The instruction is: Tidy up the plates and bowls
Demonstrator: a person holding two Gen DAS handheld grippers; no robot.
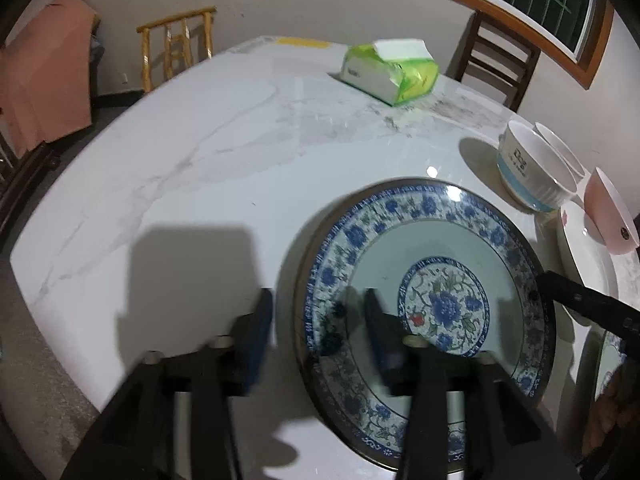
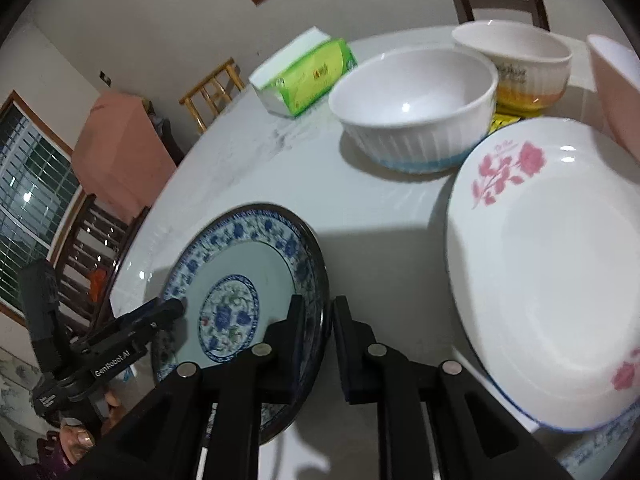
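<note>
A blue-and-white floral plate (image 1: pixel 424 280) lies on the white marble table (image 1: pixel 200 168). My left gripper (image 1: pixel 318 312) is open and straddles the plate's left rim, one finger outside, one over the plate. My right gripper (image 2: pixel 318 320) straddles the same plate's (image 2: pixel 240 280) right rim with a narrow gap; the rim lies between the fingers. A white plate with pink flowers (image 2: pixel 560 272) sits to the right. A white bowl with a blue base (image 2: pixel 416 108), a bowl with an orange band (image 2: pixel 516 64) and a pink bowl (image 2: pixel 616 88) stand behind it.
A green tissue pack (image 1: pixel 388 72) lies at the far side of the table. Wooden chairs (image 1: pixel 176 48) stand around the table. The left gripper body (image 2: pixel 120 340) shows at the lower left of the right wrist view.
</note>
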